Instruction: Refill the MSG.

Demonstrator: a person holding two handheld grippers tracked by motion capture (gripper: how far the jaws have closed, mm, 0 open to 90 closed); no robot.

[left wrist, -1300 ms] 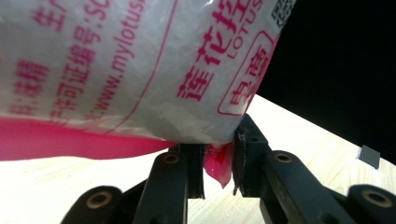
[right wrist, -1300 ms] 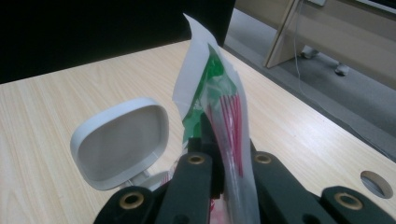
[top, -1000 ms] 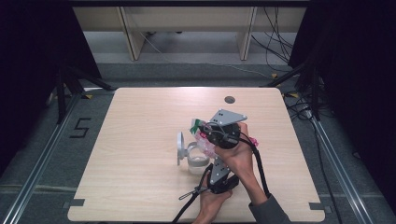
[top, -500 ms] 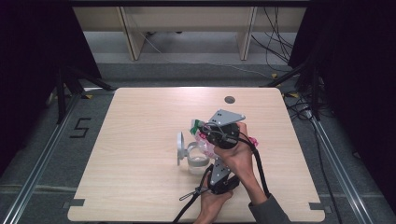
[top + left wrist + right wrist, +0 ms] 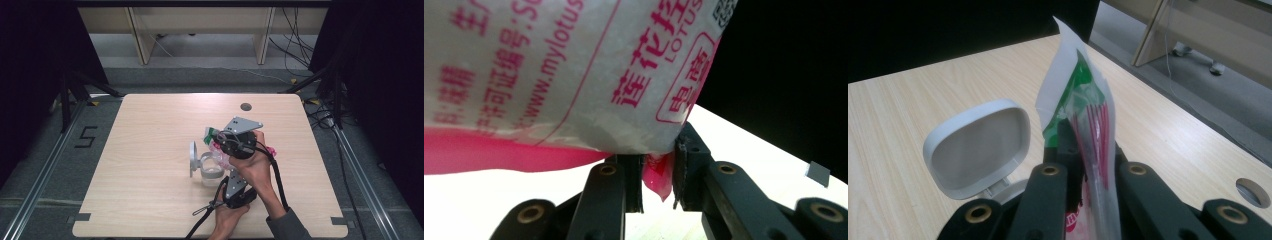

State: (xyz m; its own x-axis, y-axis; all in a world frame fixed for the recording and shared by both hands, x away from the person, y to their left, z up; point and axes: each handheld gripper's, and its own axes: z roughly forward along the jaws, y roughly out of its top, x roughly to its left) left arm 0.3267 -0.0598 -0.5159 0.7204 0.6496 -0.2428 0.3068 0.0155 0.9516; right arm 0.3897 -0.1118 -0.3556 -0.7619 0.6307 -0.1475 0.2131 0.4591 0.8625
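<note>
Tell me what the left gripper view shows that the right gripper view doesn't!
Left gripper view: pink Chinese printing and a QR code on the white bag, with its pink bottom edge pinched between the left gripper fingers. Right gripper view: the bag's green and white top corner, the open white lid of a container, and a round hole in the table. Both show the same bag, clamped, over the light wooden table.

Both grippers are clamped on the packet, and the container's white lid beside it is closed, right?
Not quite: the lid is flipped open, standing up from the container, as the right gripper view shows. Both grippers are indeed clamped on the packet.
</note>
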